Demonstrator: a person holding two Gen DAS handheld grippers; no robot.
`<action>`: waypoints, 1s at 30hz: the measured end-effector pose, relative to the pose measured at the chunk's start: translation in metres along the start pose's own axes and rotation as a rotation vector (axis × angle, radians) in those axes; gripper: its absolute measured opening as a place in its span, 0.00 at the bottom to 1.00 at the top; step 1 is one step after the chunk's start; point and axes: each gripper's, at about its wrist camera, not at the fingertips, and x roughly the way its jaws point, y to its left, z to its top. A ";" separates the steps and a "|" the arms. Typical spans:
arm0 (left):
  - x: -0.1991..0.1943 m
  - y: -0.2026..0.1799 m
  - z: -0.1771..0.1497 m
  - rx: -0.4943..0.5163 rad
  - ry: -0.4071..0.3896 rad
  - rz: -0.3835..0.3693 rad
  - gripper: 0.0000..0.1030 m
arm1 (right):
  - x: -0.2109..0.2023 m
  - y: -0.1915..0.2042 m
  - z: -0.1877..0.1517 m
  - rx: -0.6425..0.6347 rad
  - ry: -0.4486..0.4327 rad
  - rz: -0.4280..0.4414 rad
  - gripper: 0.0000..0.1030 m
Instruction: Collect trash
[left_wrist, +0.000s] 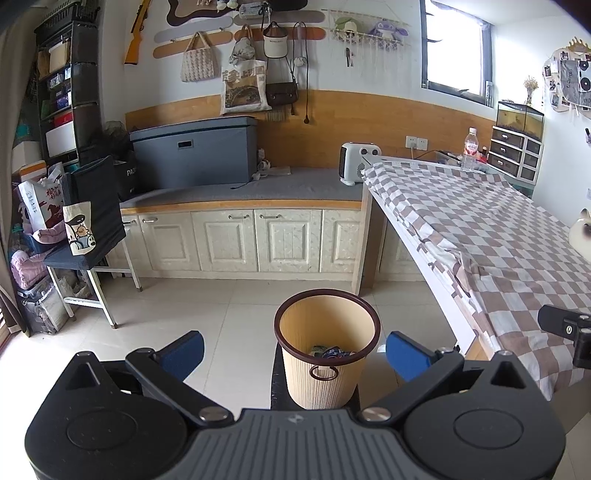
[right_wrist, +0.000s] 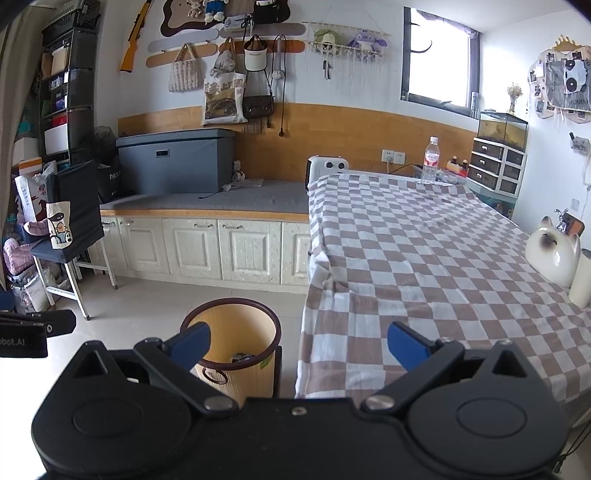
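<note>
With both tools spread wide and carrying nothing, the left hand-held gripper (left_wrist: 293, 350) hangs above the ribbed waste bin (left_wrist: 327, 347), which stands on the tiled floor just beside the desk (right_wrist: 424, 258), handy for drops. Crumpled wrappers (left_wrist: 330, 351) lie at its bottom. The right hand-held gripper (right_wrist: 297, 341) straddles the bin's rim and the checked cloth, where no litter shows; only a water bottle (right_wrist: 430, 160) and a ceramic cat (right_wrist: 552, 251) remain, likely not rubbish. Nothing blocks the bin's mouth.

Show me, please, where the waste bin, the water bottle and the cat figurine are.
Waste bin (left_wrist: 321, 362): left wrist view, ribbed front wall.
Water bottle (right_wrist: 430, 160): right wrist view, red label.
Cat figurine (right_wrist: 554, 254): right wrist view, white body.
</note>
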 end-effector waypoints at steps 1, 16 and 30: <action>0.000 0.000 0.000 0.000 0.001 -0.001 1.00 | 0.000 0.000 0.000 0.002 0.004 0.000 1.00; 0.002 -0.001 -0.001 -0.003 0.005 -0.002 1.00 | -0.001 0.000 0.000 0.005 0.010 -0.005 1.00; 0.002 -0.001 -0.001 -0.004 0.007 -0.002 1.00 | -0.001 0.001 0.000 0.006 0.012 -0.005 1.00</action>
